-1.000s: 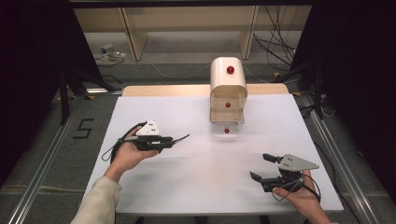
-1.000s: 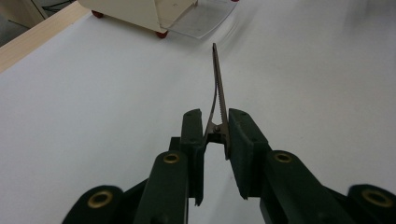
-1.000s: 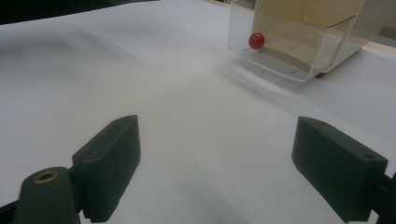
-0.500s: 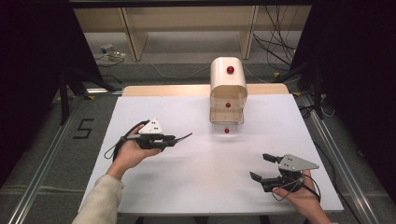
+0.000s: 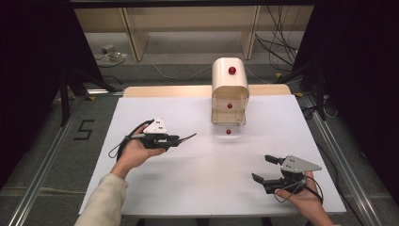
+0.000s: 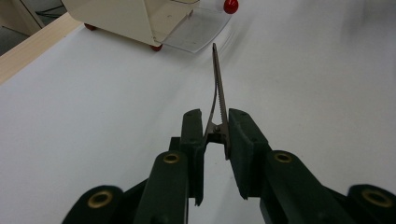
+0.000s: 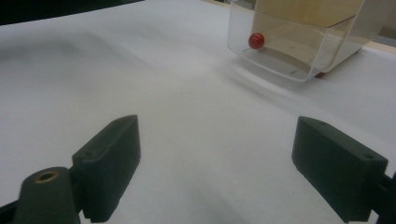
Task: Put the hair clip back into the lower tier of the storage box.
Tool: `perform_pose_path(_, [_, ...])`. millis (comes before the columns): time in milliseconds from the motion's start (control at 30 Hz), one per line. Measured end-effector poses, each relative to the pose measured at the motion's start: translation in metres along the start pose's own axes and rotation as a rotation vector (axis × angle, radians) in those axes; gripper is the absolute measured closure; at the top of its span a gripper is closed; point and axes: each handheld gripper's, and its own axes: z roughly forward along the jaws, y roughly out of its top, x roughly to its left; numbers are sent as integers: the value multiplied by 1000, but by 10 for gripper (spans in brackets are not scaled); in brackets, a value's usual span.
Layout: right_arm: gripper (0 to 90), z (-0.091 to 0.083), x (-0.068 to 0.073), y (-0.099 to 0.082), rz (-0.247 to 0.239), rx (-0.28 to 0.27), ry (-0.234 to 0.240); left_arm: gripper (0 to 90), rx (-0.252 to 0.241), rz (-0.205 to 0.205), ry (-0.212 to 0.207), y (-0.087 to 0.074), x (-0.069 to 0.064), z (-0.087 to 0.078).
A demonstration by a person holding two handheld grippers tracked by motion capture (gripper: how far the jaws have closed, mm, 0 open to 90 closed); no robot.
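Two risks noted: left gripper (image 5: 175, 140), jaws pinching serrated tweezers (image 6: 218, 88) by their hinge end over the sheet's left half, could let them twist toward the drawer cabinet (image 5: 229, 89); right gripper (image 5: 264, 169), jaws spread, idles near the sheet's front-right corner.

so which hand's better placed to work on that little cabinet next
Probably left: the left gripper already clamps the tweezers, tip aimed at the cabinet. The right gripper sits open, holding nothing.

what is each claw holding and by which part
The left claw grips thin metal tweezers by their hinged back end; the right claw is open and holds nothing.
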Motion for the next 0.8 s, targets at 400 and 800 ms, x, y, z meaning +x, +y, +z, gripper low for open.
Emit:
perform_pose_path(400, [161,0,0,0,1,1,1,761,-3,15,-6,10,1,4])
perform_pose_path(800, [161,0,0,0,3,-1,1,762,1,18,-13,15,2,8])
